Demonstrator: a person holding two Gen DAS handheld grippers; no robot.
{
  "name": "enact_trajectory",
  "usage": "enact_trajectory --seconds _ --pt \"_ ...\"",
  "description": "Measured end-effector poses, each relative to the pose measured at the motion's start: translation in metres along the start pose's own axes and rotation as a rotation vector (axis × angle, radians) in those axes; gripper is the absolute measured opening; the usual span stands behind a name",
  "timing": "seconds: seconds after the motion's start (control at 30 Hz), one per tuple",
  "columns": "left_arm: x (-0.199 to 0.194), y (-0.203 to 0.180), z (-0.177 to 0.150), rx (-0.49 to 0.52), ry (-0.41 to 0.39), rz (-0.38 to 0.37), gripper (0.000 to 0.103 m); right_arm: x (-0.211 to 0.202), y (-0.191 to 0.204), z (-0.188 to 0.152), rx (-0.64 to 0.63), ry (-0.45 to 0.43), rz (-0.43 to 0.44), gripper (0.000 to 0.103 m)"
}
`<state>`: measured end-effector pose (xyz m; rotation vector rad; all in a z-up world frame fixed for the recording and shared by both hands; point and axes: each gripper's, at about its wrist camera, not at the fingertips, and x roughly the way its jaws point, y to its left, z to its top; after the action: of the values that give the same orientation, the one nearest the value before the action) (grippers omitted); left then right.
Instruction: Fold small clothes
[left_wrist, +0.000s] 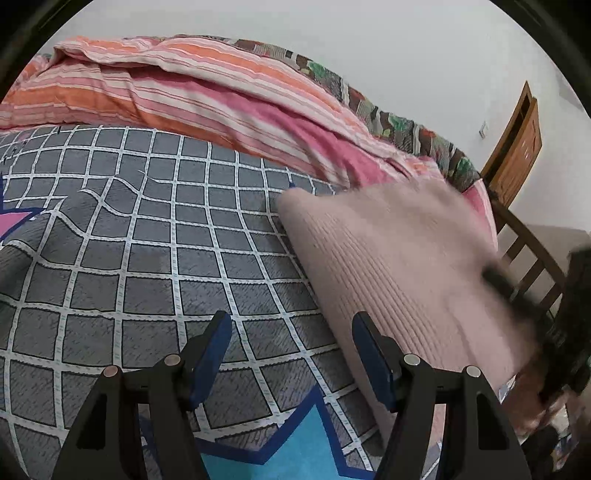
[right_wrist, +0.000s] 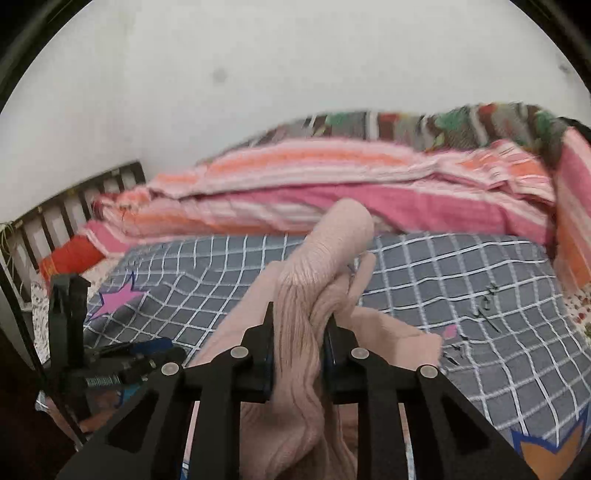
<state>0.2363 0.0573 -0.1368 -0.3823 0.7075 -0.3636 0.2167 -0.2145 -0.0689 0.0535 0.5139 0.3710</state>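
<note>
Pink ribbed knit garment (right_wrist: 295, 332), one, bunched and clamped in right gripper (right_wrist: 299, 328) above checked bed sheet (right_wrist: 461, 295); left gripper (left_wrist: 291, 332) wide apart, empty, garment just right. No readable writing.

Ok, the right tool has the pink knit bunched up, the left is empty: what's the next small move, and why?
Probably bring the open left tool onto the near edge of the pink knit garment and close on it. The right tool is already shut on a bunched fold, while the left one hovers over the grey checked bedspread with nothing between its pads, so a second grip would let you spread the cloth.
</note>
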Motion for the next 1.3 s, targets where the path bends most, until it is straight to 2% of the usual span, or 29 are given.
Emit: enact_trajectory --seconds 0.03,0.17,0.3,0.4,0.53,0.67,0.77,0.83,0.97,1.07,1.2,1.3 --pt "0.000 -0.001 0.000 0.001 -0.002 0.001 0.066 -0.001 -0.005 -0.008 0.003 0.009 -0.025 0.023" --pt "0.001 -0.005 -0.002 0.026 0.004 0.018 0.066 0.019 -0.033 -0.034 0.057 0.185 -0.103 0.029" --pt "0.000 -0.007 -0.003 0.046 -0.002 0.023 0.066 0.003 -0.041 -0.031 0.124 0.177 -0.060 0.052" --pt "0.000 -0.007 -0.003 0.043 -0.001 0.018 0.066 -0.013 -0.041 -0.029 0.143 0.178 -0.019 0.053" --pt "0.001 -0.006 -0.003 0.037 0.003 0.018 0.066 -0.012 -0.041 -0.031 0.206 0.237 0.076 0.054" --pt "0.001 -0.005 -0.002 0.033 0.004 0.015 0.066 0.002 -0.042 -0.032 0.240 0.263 0.079 0.056" --pt "0.002 -0.003 -0.002 0.030 0.008 0.011 0.066 0.014 -0.044 -0.027 0.273 0.262 0.112 0.057" --pt "0.004 -0.001 -0.001 0.019 0.014 0.007 0.066 0.014 -0.039 -0.022 0.256 0.239 0.133 0.058" --pt "0.007 0.002 -0.001 0.000 0.020 0.004 0.066 0.016 -0.017 -0.013 0.146 0.197 0.134 0.058" --pt "0.007 0.004 -0.002 -0.015 0.024 -0.001 0.066 0.026 -0.009 -0.010 0.074 0.214 0.086 0.058" --pt "0.009 0.005 -0.003 -0.019 0.025 -0.001 0.066 0.051 -0.032 -0.013 0.184 0.306 0.078 0.058" --pt "0.010 0.003 -0.003 -0.014 0.025 0.003 0.066 0.063 -0.056 -0.010 0.300 0.309 0.129 0.060"
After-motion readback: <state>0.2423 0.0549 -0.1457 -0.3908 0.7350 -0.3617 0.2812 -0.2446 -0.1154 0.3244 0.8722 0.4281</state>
